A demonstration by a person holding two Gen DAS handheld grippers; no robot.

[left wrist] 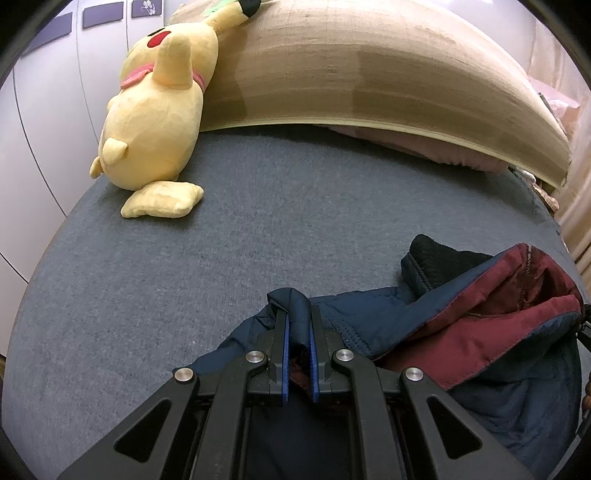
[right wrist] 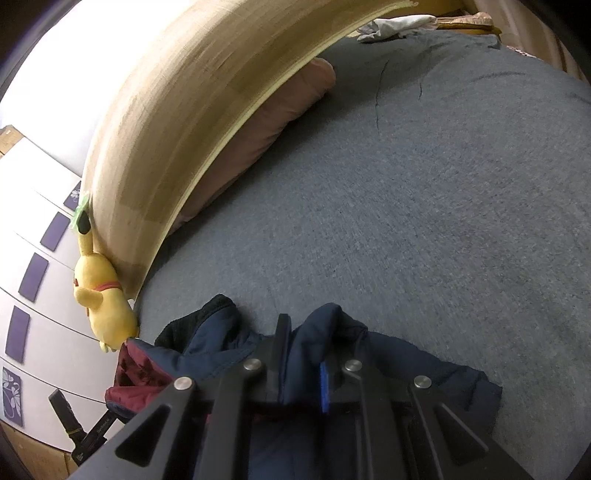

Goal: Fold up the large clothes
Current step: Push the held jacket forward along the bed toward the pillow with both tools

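Observation:
A navy padded jacket [left wrist: 373, 325] with dark red lining [left wrist: 517, 295] and a black knit collar [left wrist: 439, 258] lies bunched on the grey bed cover [left wrist: 258, 221]. My left gripper [left wrist: 298, 325] is shut on a fold of the jacket's navy fabric. In the right wrist view my right gripper [right wrist: 306, 339] is shut on another bunch of the same jacket [right wrist: 332, 325], which drapes over its fingers. The red lining [right wrist: 136, 373] shows at the lower left there.
A yellow plush toy [left wrist: 155, 122] lies at the bed's far left against a tan rolled mat or headboard [left wrist: 369, 66]. A pink pillow [right wrist: 266, 122] sits under that mat. White cloth [right wrist: 395, 26] lies at the bed's far end. White wardrobe doors [right wrist: 40, 295] stand beside the bed.

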